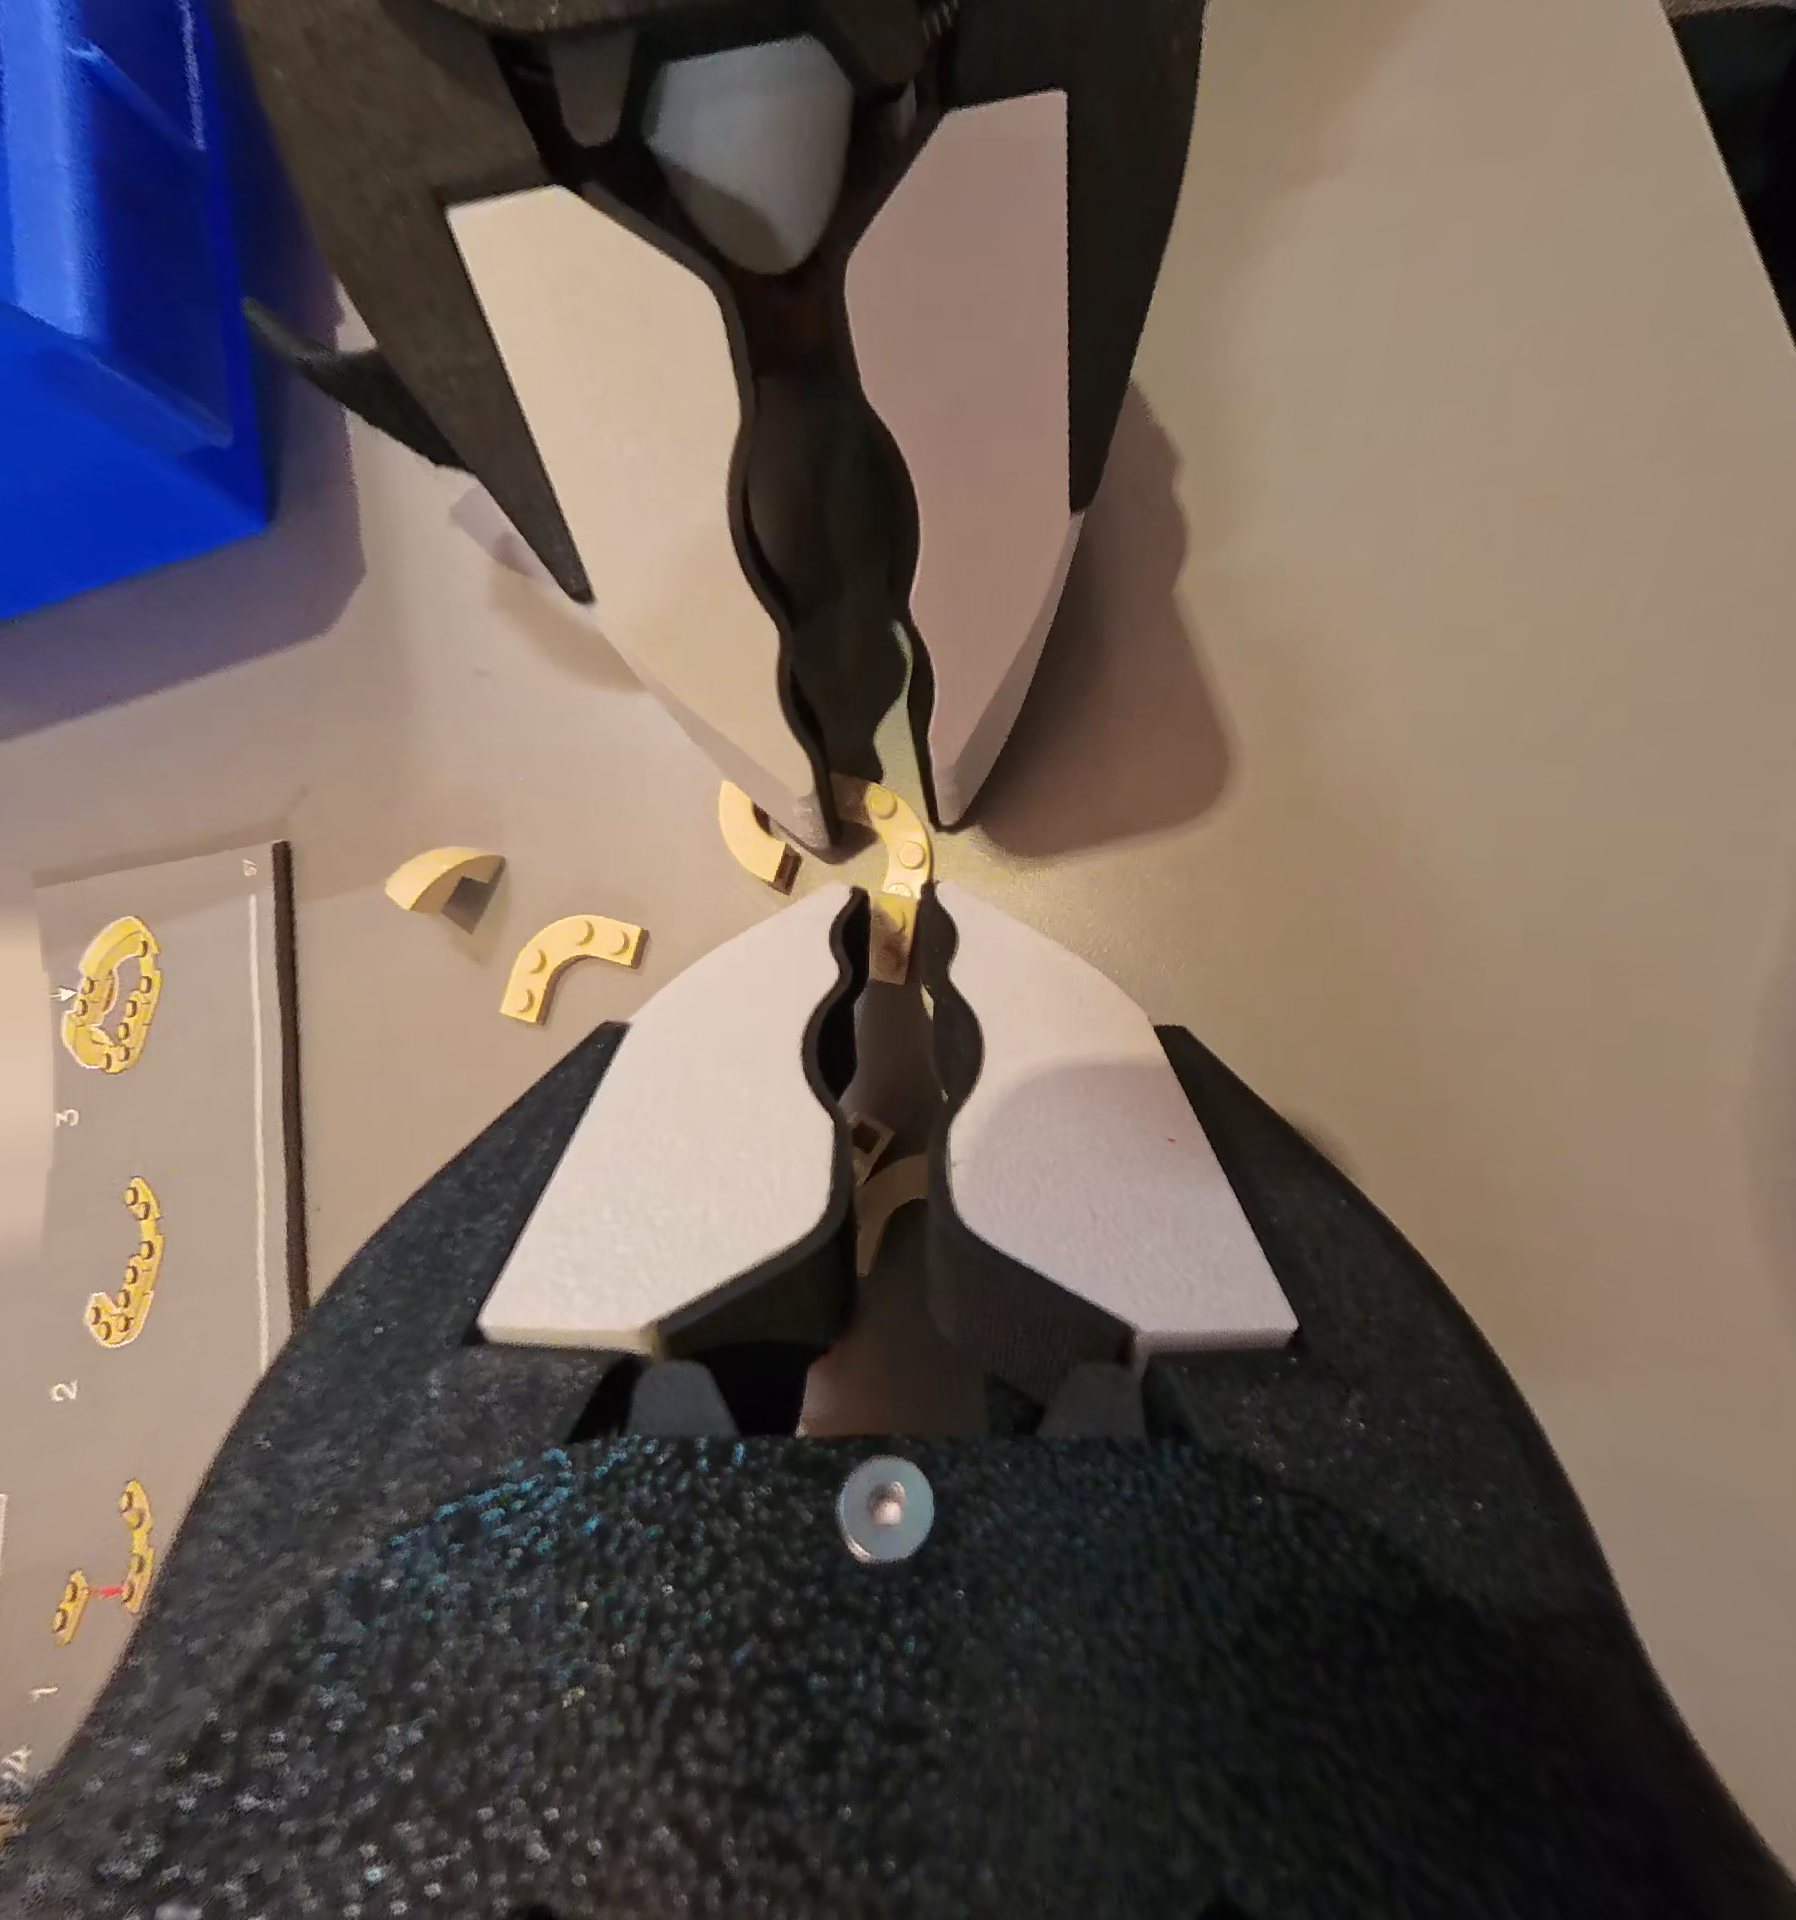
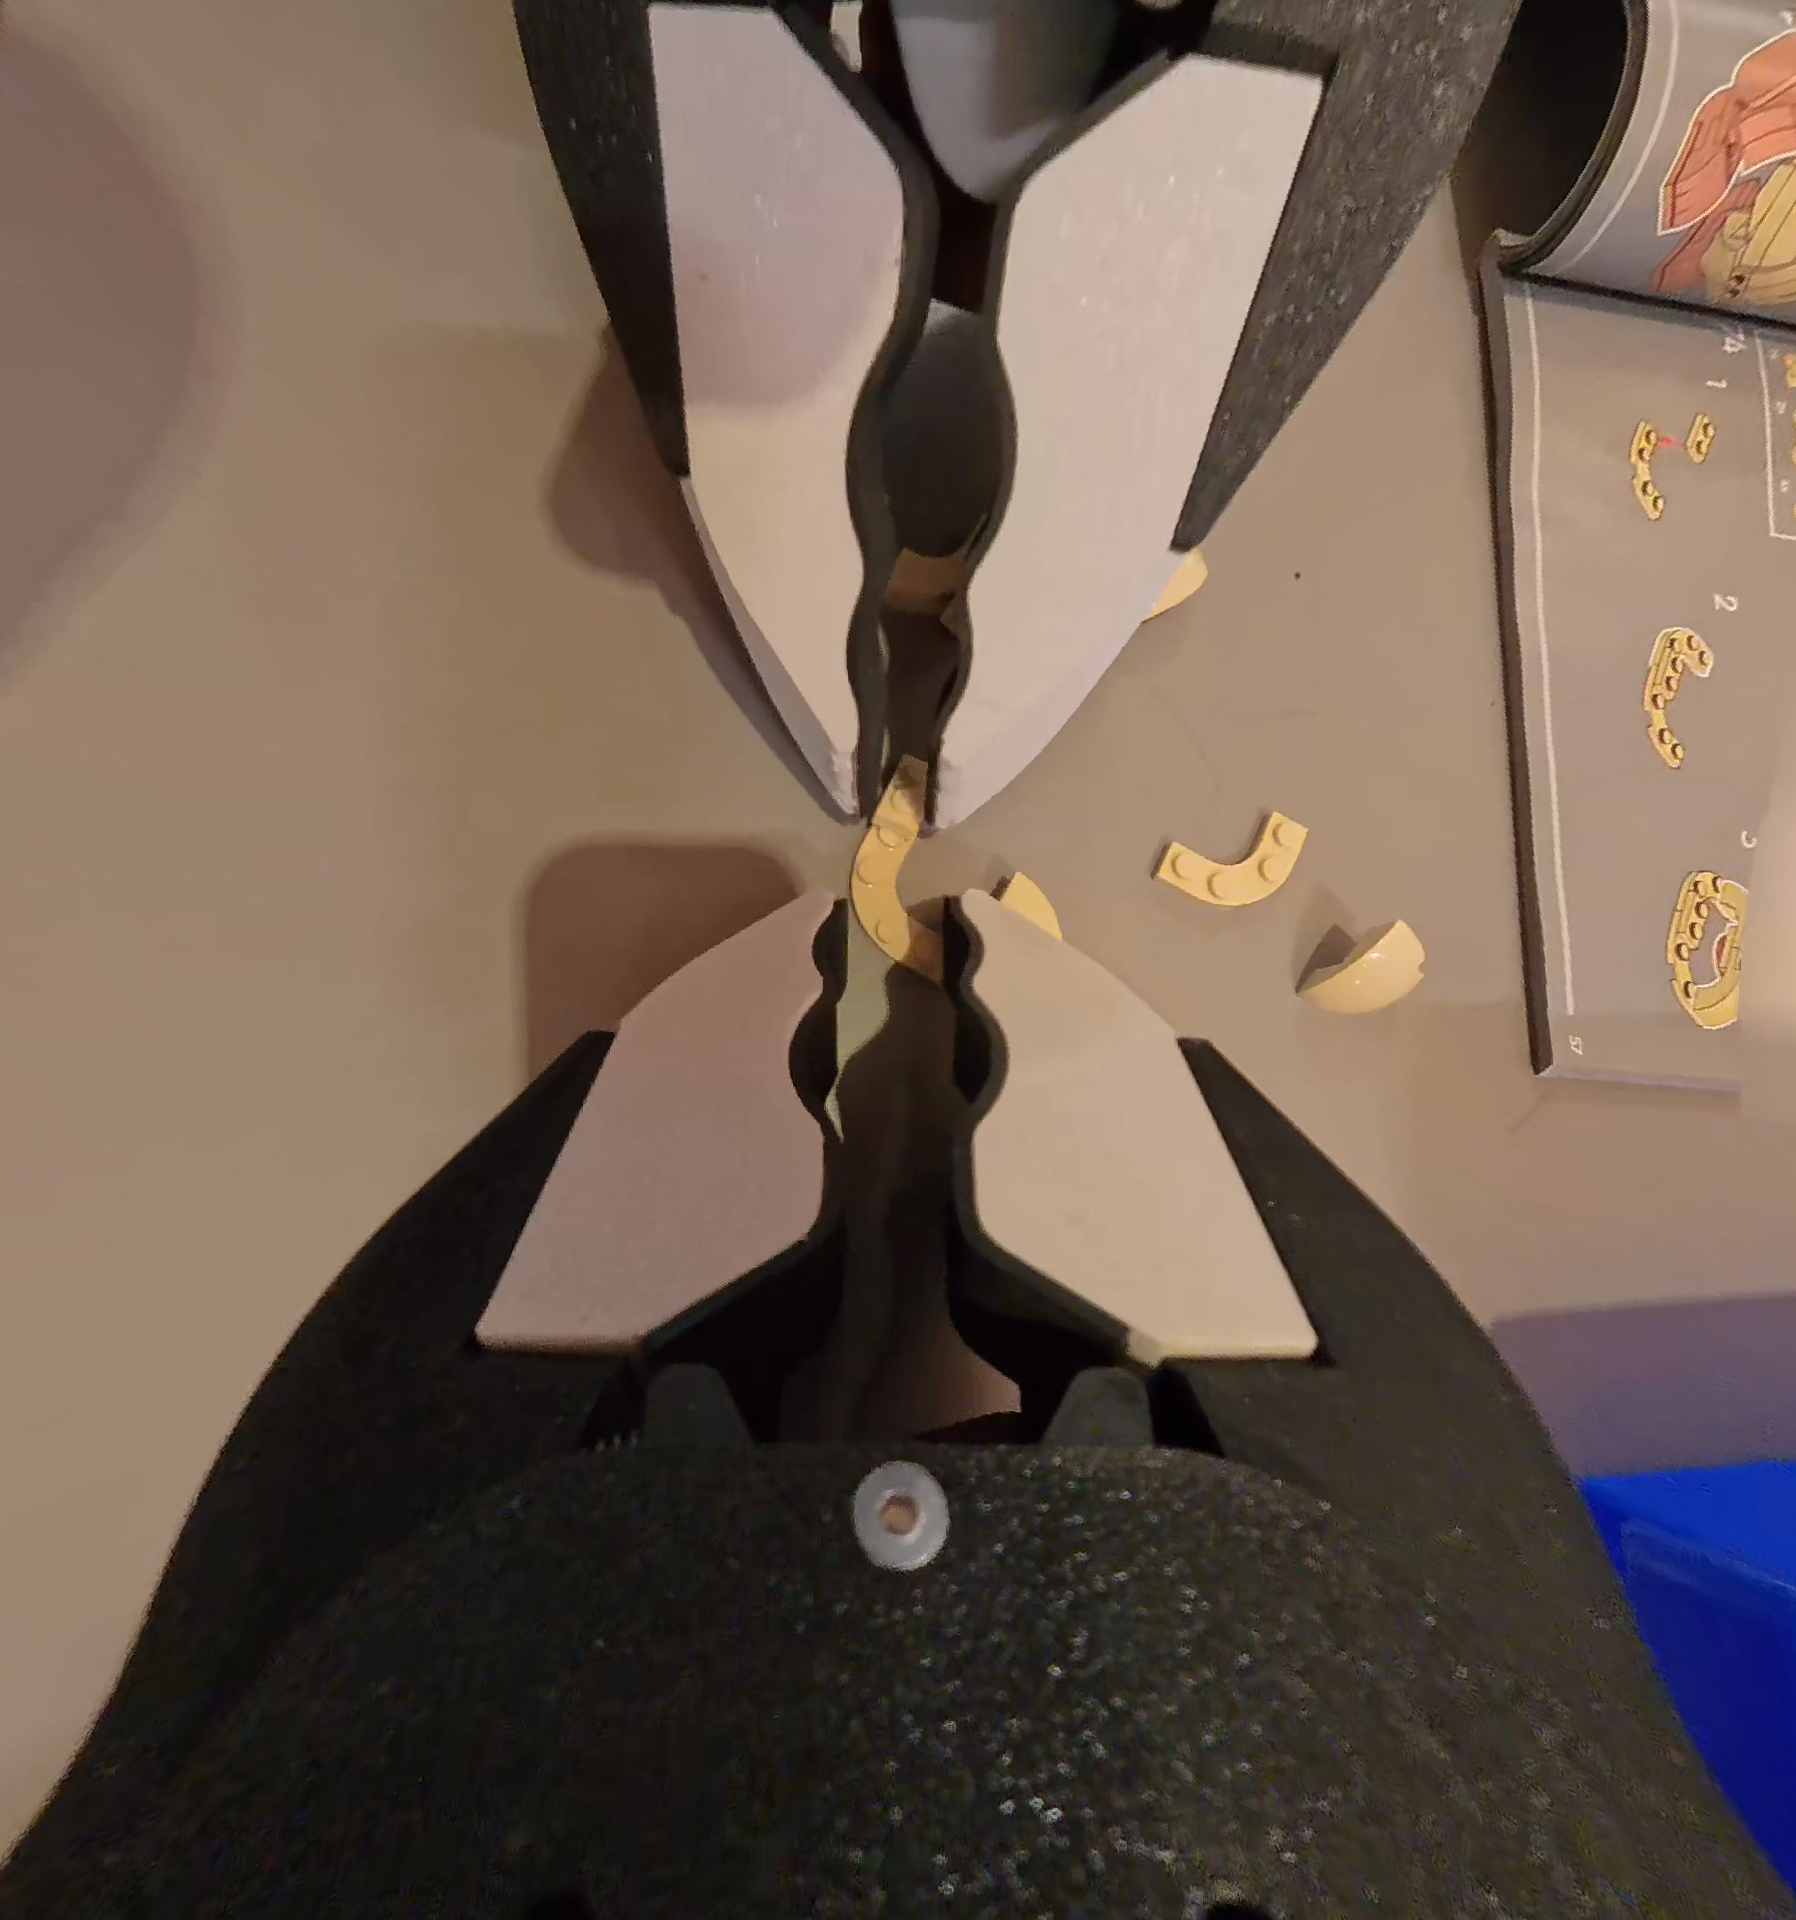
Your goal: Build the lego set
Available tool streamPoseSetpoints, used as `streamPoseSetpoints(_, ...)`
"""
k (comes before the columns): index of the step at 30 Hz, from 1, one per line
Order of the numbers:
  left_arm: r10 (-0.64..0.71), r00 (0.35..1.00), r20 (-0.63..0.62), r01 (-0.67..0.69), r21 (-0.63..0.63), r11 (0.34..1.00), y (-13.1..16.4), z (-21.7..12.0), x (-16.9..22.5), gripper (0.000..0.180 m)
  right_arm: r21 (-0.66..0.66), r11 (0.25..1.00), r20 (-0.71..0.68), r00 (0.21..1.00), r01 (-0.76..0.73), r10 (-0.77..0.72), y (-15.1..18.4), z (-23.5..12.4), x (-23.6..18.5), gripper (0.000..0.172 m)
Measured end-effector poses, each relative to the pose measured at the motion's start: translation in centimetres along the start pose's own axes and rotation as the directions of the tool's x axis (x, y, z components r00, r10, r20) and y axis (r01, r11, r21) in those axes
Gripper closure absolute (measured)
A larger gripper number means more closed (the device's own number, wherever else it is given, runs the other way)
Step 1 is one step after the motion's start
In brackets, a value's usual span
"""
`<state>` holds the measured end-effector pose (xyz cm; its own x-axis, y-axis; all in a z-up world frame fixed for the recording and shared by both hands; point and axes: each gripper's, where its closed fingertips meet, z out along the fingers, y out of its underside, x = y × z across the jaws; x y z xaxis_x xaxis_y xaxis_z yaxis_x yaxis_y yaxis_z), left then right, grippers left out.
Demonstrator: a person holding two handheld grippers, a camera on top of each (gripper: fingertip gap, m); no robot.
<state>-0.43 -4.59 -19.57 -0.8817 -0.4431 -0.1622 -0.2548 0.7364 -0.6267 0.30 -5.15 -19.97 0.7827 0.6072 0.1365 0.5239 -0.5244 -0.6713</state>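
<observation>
Tan and curved, a studded plate (image 1: 902,854) spans between the two grippers above the beige table (image 1: 1445,727). The left gripper (image 1: 892,935) is clamped on one end of it. The right gripper (image 2: 899,925) stands slightly parted around the other end; whether its pads press cannot be told. Just beside them a domed tan piece (image 1: 750,844) lies half hidden behind a fingertip. Farther toward the instruction booklet (image 1: 167,1195) at the table's edge lie a second curved plate (image 1: 567,966) and another domed piece (image 1: 447,878). A blue bin (image 1: 94,364) sits near the corner.
</observation>
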Motion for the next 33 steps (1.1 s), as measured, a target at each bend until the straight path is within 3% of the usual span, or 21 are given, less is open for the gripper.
streamPoseSetpoints(15, 0.053, 0.999, -0.008, -0.053, -0.037, 0.998, 0.6, 0.1, -0.1, 0.174, 0.014, 1.0, 0.045, 0.999, -0.013, 0.012, -0.5, 0.5, -0.3, 0.164)
streamPoseSetpoints(20, 0.044, 0.999, -0.024, -0.044, 0.006, 0.999, 0.0, -0.5, 0.0, 0.173, 0.022, 0.998, 0.03, 0.998, 0.053, -0.054, -0.8, 0.6, -0.6, 0.165)
streamPoseSetpoints(33, 0.027, 0.996, -0.086, -0.029, -0.019, 0.999, 0.7, -0.4, 0.8, 0.172, 0.117, 0.963, -0.03, 0.97, 0.242, -0.24, -2.6, 0.1, -1.4, 0.172)
